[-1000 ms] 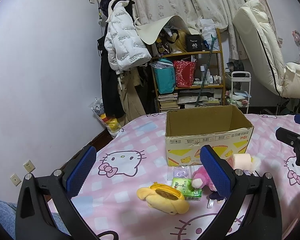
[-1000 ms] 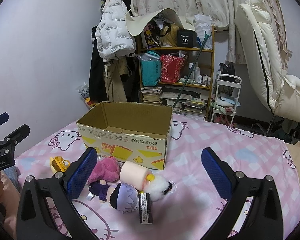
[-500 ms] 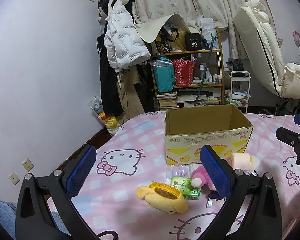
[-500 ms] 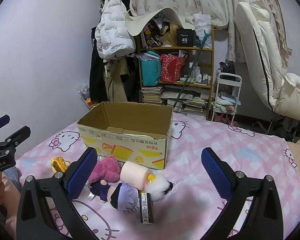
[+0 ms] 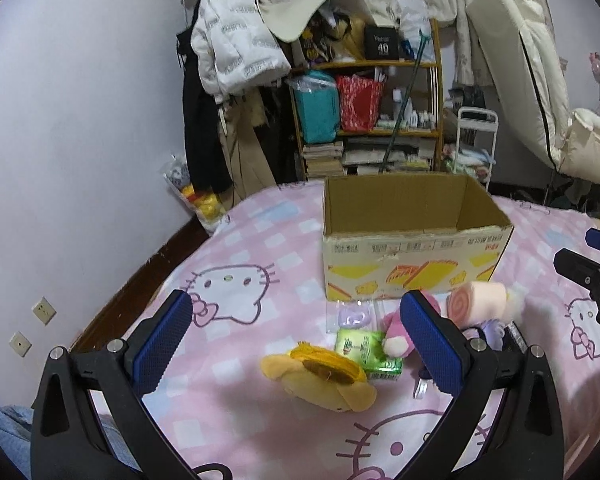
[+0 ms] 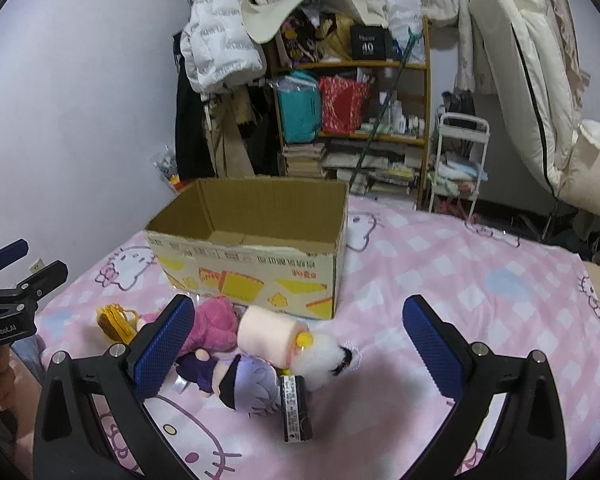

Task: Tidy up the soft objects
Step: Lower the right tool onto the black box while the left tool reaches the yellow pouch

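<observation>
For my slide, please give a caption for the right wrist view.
Open right gripper hovers over plush toys lying before an empty box on the bed.

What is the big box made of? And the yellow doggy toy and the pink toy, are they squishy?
The box looks like corrugated cardboard: plain brown inside, printed matte outside, with a ragged cut rim. The yellow toy seems to be plush fabric, fuzzy and rounded, probably stuffed and soft. The pink toy looks like fleecy plush too, so likely squishy.
</observation>
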Action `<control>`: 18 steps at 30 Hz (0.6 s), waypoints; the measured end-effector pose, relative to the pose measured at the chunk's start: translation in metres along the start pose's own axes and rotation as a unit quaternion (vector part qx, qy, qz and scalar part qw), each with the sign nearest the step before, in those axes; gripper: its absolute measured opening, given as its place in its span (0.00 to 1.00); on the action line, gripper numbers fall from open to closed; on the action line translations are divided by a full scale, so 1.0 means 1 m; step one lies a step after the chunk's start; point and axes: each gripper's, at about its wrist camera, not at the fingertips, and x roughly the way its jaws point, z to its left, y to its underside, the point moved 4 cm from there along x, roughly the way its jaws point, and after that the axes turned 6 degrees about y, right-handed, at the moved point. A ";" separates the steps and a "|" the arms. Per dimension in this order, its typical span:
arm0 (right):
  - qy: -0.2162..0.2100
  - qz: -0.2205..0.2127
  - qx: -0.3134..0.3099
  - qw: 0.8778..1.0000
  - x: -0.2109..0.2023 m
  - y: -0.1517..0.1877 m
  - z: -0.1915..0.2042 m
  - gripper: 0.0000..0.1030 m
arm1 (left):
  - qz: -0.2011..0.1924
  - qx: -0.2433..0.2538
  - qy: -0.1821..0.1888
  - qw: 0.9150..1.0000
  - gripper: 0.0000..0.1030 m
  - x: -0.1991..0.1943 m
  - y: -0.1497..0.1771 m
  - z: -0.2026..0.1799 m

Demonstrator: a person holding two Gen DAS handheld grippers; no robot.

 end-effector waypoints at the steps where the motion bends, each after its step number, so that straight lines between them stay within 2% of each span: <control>1: 0.000 0.006 0.001 1.000 0.003 0.000 -0.002 1.00 | 0.006 0.001 0.000 1.000 0.99 0.003 0.001 -0.001; 10: -0.003 0.081 0.033 0.996 0.027 0.013 -0.015 1.00 | 0.075 0.026 0.010 0.997 0.99 0.035 0.012 -0.015; 18: -0.001 0.125 0.034 0.992 0.044 0.020 -0.019 1.00 | 0.140 0.022 0.017 0.990 0.99 0.066 0.023 -0.016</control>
